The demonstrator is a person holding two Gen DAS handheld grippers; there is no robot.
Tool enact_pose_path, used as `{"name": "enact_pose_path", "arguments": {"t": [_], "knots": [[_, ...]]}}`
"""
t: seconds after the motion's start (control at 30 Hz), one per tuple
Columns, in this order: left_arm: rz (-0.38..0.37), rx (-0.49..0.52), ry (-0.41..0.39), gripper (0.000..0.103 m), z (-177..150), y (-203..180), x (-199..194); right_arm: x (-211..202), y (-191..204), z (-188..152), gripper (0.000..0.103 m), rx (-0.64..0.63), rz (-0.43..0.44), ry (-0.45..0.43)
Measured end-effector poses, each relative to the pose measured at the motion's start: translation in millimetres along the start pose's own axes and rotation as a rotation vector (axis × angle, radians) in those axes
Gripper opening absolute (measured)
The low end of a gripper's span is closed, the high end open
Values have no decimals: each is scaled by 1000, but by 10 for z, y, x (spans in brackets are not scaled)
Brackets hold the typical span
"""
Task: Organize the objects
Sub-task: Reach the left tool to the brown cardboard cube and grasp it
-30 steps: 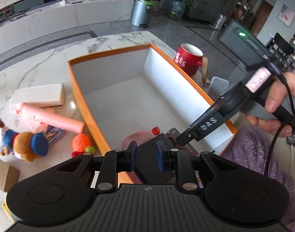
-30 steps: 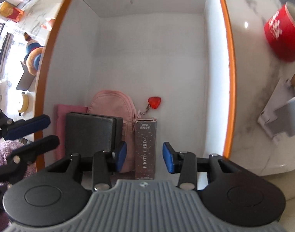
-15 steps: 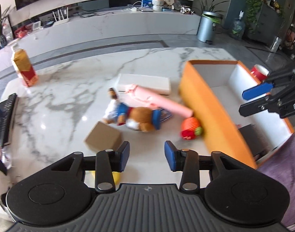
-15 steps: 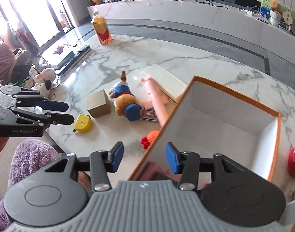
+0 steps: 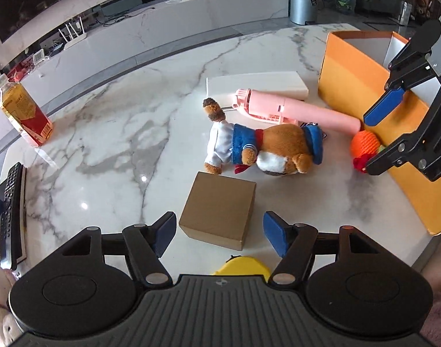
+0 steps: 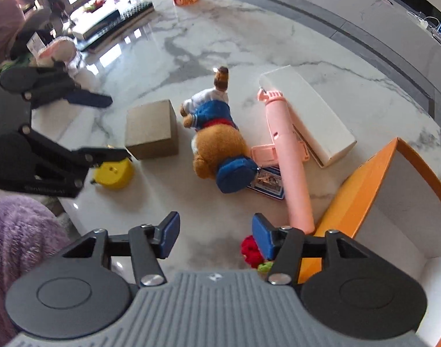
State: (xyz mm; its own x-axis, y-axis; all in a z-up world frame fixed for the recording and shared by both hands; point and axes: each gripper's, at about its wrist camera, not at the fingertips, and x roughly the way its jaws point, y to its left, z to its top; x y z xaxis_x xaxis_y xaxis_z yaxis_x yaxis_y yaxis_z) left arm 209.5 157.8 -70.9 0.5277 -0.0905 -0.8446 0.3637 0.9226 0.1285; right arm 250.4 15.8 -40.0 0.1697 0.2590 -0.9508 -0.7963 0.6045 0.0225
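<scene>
My left gripper hangs over the marble table, its jaws opening. A brown cardboard box lies between the fingers, and the pads do not touch it. A yellow tape measure peeks out below. Beyond lie a plush bear in blue, a pink stick-shaped device and a white box. My right gripper is also opening, with only bare marble between its fingers. A red and green knitted toy sits beside its right finger. The orange storage box stands at the right.
A drink bottle and a black remote sit at the table's left edge. A blue card pack lies under the bear's hat. A purple sleeve shows at lower left.
Both grippers swung left, away from the orange box's inside and out over the loose items on the marble. Both pairs of jaws spread wider.
</scene>
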Motion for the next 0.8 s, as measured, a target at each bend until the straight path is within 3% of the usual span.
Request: {"name": "enact_pose_path", "arguments": {"t": [0.2,0.37,0.47,0.6,0.8], "knots": [[-46,85,66,81,41,85,258,294,-11,99,65,-162,-125,168],[-94,90,83,81,75,133,400,423,15,136,69,-265,-204,205],[-116,82,95,81,99,162,472,359,72,170,65,-295,-160,175],[-155,46,132,68,99,198,554,317,197,224,65,-295,-91,158],[-100,2,87,68,55,235,409,308,421,292,62,-294,3,129]]}}
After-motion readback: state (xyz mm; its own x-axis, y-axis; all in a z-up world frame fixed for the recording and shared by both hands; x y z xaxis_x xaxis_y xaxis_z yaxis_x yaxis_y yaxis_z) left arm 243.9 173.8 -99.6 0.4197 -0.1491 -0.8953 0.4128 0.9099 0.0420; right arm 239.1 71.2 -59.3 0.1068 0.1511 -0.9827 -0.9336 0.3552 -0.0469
